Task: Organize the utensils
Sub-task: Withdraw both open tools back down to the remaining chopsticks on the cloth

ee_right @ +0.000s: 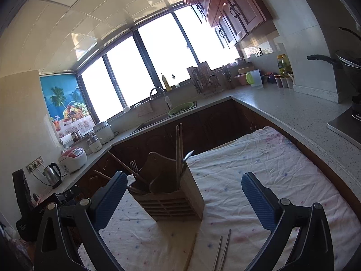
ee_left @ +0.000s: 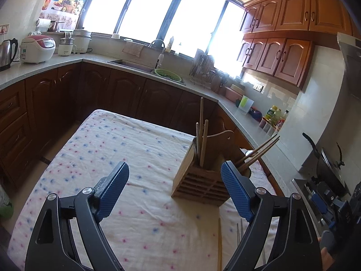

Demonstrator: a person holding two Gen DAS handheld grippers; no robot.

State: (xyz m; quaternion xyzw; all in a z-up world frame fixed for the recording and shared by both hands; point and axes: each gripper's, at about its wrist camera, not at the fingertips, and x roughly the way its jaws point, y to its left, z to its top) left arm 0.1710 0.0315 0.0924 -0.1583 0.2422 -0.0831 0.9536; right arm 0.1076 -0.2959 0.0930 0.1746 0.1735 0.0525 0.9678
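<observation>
A slatted wooden utensil holder (ee_left: 198, 180) (ee_right: 169, 194) stands on the flowered tablecloth (ee_left: 117, 149). Wooden chopsticks (ee_left: 202, 135) stick up from it, and others (ee_left: 259, 151) lean out to the right. The right wrist view also shows a fork (ee_right: 133, 166) and a spoon (ee_right: 188, 155) in the holder. On the cloth in front of it lie one wooden chopstick (ee_left: 219, 244) (ee_right: 191, 250) and a pair of metal chopsticks (ee_left: 240, 230) (ee_right: 222, 250). My left gripper (ee_left: 174, 167) is open and holds nothing, just short of the holder. My right gripper (ee_right: 184, 176) is wide open and also holds nothing.
An L-shaped counter (ee_left: 243, 117) wraps around the table, with a sink (ee_left: 133, 64), green colander (ee_left: 168, 74), dish rack (ee_left: 203, 67), rice cooker (ee_left: 37, 48) and kettle (ee_left: 6, 53). A black wok (ee_left: 327, 162) sits on the stove at right. Dark cabinets stand behind the table.
</observation>
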